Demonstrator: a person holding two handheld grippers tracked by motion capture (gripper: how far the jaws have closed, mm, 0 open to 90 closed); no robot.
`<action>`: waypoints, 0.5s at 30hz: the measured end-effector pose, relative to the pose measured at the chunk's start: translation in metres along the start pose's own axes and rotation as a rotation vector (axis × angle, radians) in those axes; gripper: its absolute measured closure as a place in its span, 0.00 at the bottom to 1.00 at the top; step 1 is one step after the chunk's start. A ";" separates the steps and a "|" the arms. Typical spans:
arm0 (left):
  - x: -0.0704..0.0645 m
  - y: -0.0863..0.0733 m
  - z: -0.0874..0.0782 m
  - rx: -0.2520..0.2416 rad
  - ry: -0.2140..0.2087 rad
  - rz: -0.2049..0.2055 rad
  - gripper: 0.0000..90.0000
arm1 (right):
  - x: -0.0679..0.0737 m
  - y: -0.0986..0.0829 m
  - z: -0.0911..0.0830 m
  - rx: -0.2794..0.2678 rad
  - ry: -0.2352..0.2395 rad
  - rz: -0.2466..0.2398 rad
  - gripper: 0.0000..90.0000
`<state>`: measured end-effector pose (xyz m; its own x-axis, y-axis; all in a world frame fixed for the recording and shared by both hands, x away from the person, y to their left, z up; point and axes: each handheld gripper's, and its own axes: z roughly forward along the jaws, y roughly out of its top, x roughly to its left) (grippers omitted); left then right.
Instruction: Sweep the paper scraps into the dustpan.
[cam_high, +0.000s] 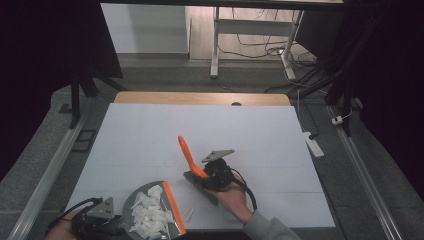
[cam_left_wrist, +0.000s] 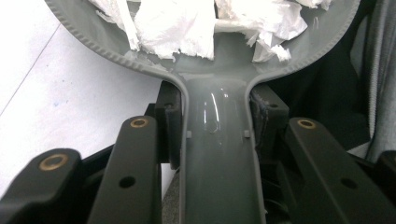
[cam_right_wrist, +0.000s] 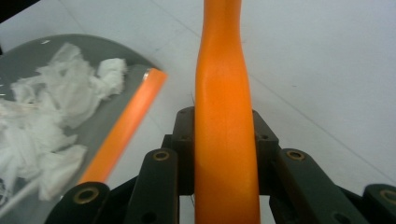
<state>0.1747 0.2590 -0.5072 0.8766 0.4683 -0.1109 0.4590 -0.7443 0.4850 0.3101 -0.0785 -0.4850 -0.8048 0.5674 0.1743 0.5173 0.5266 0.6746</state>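
A grey dustpan (cam_high: 141, 190) with an orange lip (cam_high: 174, 207) lies at the table's near left, heaped with torn white paper scraps (cam_high: 150, 216). My left gripper (cam_high: 114, 221) is shut on the dustpan's grey handle (cam_left_wrist: 217, 158), pads pressed against both sides; paper scraps (cam_left_wrist: 173, 23) lie just beyond in the pan. My right gripper (cam_high: 212, 176), right of the pan, is shut on the orange handle (cam_high: 187, 151) of a hand brush, whose grey head (cam_high: 199, 184) rests on the table. In the right gripper view the orange handle (cam_right_wrist: 224, 93) runs straight up between the jaws, with the dustpan (cam_right_wrist: 28, 50) to its left.
The white table top (cam_high: 200, 130) stretches away from the tools. One loose paper scrap (cam_high: 189, 212) lies on the table beside the orange lip. A person's grey sleeve (cam_high: 265, 227) comes in at the bottom. Table legs and cables stand on the floor beyond the far edge.
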 end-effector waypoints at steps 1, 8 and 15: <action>0.000 0.001 0.001 -0.001 0.003 0.000 0.69 | 0.004 0.000 0.002 0.003 0.007 -0.003 0.78; -0.004 0.008 0.005 0.000 0.008 -0.014 0.69 | 0.032 0.003 0.016 0.008 0.070 -0.012 0.78; -0.006 0.009 0.012 -0.027 0.008 -0.044 0.69 | 0.050 0.019 0.026 -0.056 0.174 0.034 0.78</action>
<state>0.1756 0.2439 -0.5126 0.8545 0.5041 -0.1255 0.4927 -0.7098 0.5034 0.2870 -0.0239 -0.4820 -0.8277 0.4636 0.3162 0.5323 0.4702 0.7040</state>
